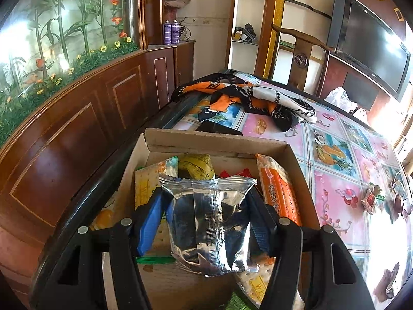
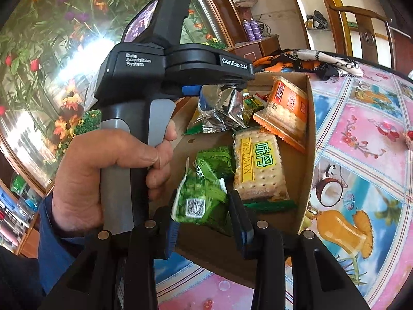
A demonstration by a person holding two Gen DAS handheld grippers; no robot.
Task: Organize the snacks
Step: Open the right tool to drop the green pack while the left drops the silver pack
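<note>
The left gripper [image 1: 209, 211] pinches a silver foil packet [image 1: 210, 222] between its blue pads, holding it upright over an open cardboard box [image 1: 300, 170]. A hand [image 2: 108, 170] in a blue sleeve grips the tool's grey handle, one finger on the trigger. The right gripper [image 2: 206, 211] sits lower and nearer the box's front edge, its jaws set partly apart around a green snack packet [image 2: 198, 201]; the packet lies between the pads and seems lightly held, though whether both pads press on it is hard to tell. Inside the box lie more snacks: a yellow cracker pack [image 2: 258, 165] printed WEIDAN just beside the green packet, a second green packet [image 2: 216, 162] behind it, an orange cracker pack [image 2: 286, 108] leaning against the box's right wall, and small red and green wrappers toward the back. From the left camera a yellow roll [image 1: 197, 166] shows at the rear of the box. The box stands on a round table [image 2: 361, 134] covered in a pink and blue fruit-print cloth. Beyond the box a crumpled orange, black and white scarf [image 1: 247, 98] lies on the table. A wooden chair [image 1: 302, 51] stands behind, a dark television [image 1: 371, 49] hangs on the wall, and two purple cans [image 1: 171, 32] stand on a cabinet beside a flowered glass panel.
</note>
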